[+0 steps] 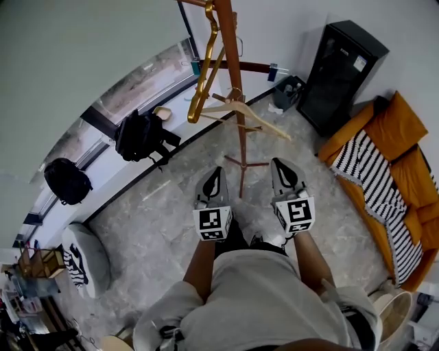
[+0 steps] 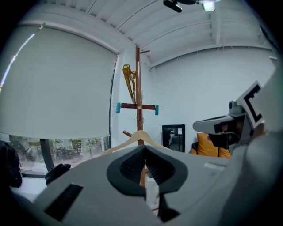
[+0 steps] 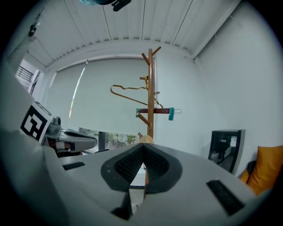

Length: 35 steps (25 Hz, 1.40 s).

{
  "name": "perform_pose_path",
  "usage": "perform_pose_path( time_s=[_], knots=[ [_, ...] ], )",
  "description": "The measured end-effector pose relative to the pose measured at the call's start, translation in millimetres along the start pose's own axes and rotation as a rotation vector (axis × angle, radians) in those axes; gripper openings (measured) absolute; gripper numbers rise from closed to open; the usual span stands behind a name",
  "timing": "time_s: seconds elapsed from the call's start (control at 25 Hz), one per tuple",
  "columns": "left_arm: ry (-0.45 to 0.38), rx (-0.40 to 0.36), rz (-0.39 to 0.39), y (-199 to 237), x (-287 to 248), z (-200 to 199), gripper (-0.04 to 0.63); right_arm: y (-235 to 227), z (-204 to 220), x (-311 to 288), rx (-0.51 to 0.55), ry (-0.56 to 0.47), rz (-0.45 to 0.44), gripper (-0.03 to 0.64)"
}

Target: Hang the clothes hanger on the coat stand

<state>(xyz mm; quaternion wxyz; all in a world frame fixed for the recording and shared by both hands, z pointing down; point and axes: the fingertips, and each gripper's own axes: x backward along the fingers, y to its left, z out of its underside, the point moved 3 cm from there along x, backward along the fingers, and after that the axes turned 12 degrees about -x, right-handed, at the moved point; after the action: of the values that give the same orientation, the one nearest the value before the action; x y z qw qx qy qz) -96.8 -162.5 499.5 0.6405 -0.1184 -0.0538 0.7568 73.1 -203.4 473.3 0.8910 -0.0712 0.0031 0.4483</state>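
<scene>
Wooden hanger (image 1: 250,113) hung on coat stand (image 1: 232,62)
Left gripper (image 1: 216,171) and right gripper (image 1: 280,164) are clenched empty before it; striped blanket (image 1: 374,178) is shown only overhead.

Bright, diffuse daylight is admitted through roller blind (image 2: 57,84); ceiling lamp (image 2: 208,5) is blown out. Shadows are kept soft. Heavy fisheye bending and black vignetted corners are noted in both gripper views. Coat stand (image 2: 138,101) is rendered sharp, near foreground slightly softened.

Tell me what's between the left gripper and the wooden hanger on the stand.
Nothing. The head view shows only bare floor between the left gripper and the wooden hanger; the left gripper view agrees.
</scene>
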Motion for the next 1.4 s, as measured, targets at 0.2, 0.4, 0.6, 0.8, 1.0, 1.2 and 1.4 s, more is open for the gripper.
perform_pose_path(
  time_s=[0.2, 0.4, 0.6, 0.8, 1.0, 1.2, 1.4],
  knots=[
    [-0.014, 0.022, 0.000, -10, 31, -10, 0.009, 13, -10, 32, 0.022, -0.023, 0.007, 0.005],
    [-0.055, 0.040, 0.019, -17, 56, -27, 0.009, 30, -26, 50, 0.017, -0.083, 0.011, 0.005],
    [-0.096, 0.024, 0.034, -2, 76, -37, 0.009, 58, -32, 49, 0.030, -0.105, 0.020, 0.005],
    [-0.109, 0.036, 0.053, 30, 96, -38, 0.009, 90, -38, 50, 0.013, -0.116, 0.035, 0.005],
    [-0.170, 0.067, 0.081, 46, 106, -48, 0.009, 116, -48, 52, 0.030, -0.134, 0.055, 0.004],
    [-0.212, 0.059, 0.134, 39, 104, -60, 0.009, 115, -53, 60, 0.052, -0.115, 0.107, 0.005],
    [-0.237, 0.044, 0.152, 36, 100, -67, 0.009, 114, -62, 65, 0.066, -0.154, 0.120, 0.005]
  ],
)
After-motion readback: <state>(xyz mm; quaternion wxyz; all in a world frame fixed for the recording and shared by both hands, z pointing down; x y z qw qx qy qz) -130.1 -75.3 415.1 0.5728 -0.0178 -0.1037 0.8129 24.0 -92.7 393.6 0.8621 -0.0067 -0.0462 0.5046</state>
